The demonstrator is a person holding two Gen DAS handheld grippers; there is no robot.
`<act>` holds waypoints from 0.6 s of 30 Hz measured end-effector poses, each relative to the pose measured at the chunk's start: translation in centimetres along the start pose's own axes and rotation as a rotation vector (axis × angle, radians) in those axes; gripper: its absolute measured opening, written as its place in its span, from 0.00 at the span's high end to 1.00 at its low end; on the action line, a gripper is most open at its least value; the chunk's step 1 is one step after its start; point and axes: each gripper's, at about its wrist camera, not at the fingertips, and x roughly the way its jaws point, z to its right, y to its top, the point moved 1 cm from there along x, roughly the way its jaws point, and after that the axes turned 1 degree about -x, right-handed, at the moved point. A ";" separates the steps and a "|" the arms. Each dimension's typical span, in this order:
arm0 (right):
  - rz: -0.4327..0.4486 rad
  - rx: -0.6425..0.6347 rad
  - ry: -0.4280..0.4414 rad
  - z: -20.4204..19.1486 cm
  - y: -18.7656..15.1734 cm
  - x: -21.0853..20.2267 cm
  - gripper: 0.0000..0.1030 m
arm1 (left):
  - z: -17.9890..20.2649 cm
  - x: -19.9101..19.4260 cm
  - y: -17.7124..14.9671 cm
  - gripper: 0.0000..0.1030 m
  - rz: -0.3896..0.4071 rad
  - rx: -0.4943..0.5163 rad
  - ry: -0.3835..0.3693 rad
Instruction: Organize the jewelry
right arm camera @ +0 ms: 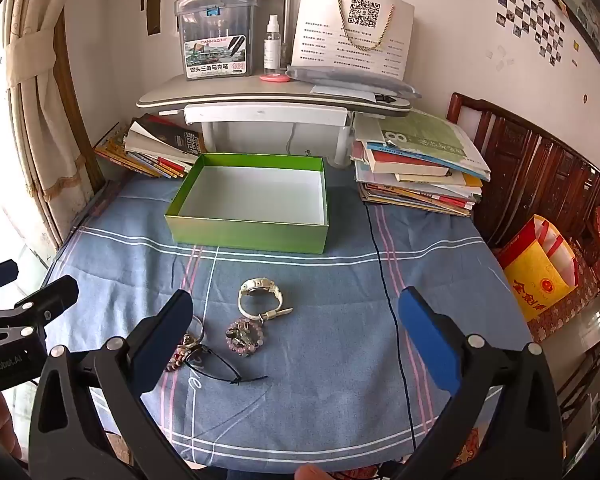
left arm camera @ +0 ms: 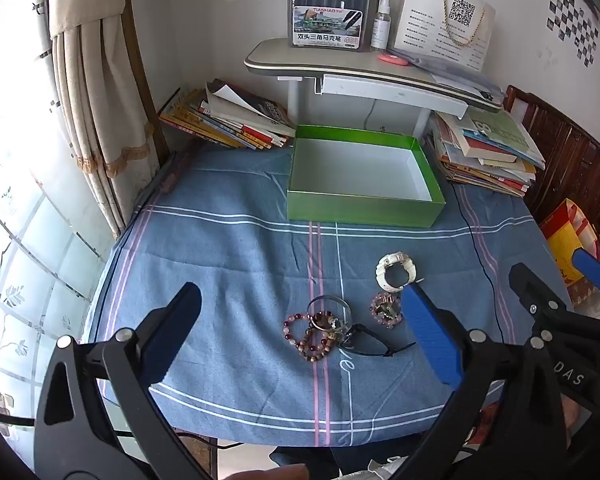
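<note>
Your room: daylit, white-walled.
You are facing a blue plaid tablecloth (left arm camera: 228,240); daylight is coming through the curtained window (left arm camera: 16,184), and a carved wooden bench (right arm camera: 540,168) is standing rightward.

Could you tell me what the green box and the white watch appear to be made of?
The green box looks like thin cardboard: glossy green outer walls, matte white inside, sharp folded edges. The white watch seems to be plastic or resin, going by its chunky, slightly shiny moulded strap, though the pictures leave that uncertain.
</note>
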 end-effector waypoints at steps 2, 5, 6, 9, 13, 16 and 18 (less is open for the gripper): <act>0.000 -0.002 -0.002 0.0 0.0 0.0 0.02 | 0.0 0.0 0.0 0.04 0.003 0.000 0.000; 0.001 -0.002 -0.004 -0.1 0.0 0.0 0.02 | 0.0 0.0 0.0 0.04 -0.003 -0.001 -0.001; 0.002 -0.003 -0.004 -0.1 0.0 0.0 0.02 | 0.0 0.0 0.0 0.04 -0.003 0.000 -0.001; 0.003 -0.003 -0.004 -0.1 0.0 0.0 0.02 | 0.0 0.0 0.0 0.04 -0.002 -0.001 -0.001; 0.002 -0.002 -0.003 -0.2 0.0 0.0 0.02 | 0.0 0.0 0.0 0.04 -0.003 0.000 -0.001; 0.003 -0.003 -0.003 -0.2 0.1 0.0 0.02 | 0.0 0.0 0.0 0.04 -0.004 -0.001 -0.001; 0.002 -0.002 -0.003 -0.3 0.1 0.0 0.02 | 0.0 0.0 0.0 0.04 -0.005 0.000 0.000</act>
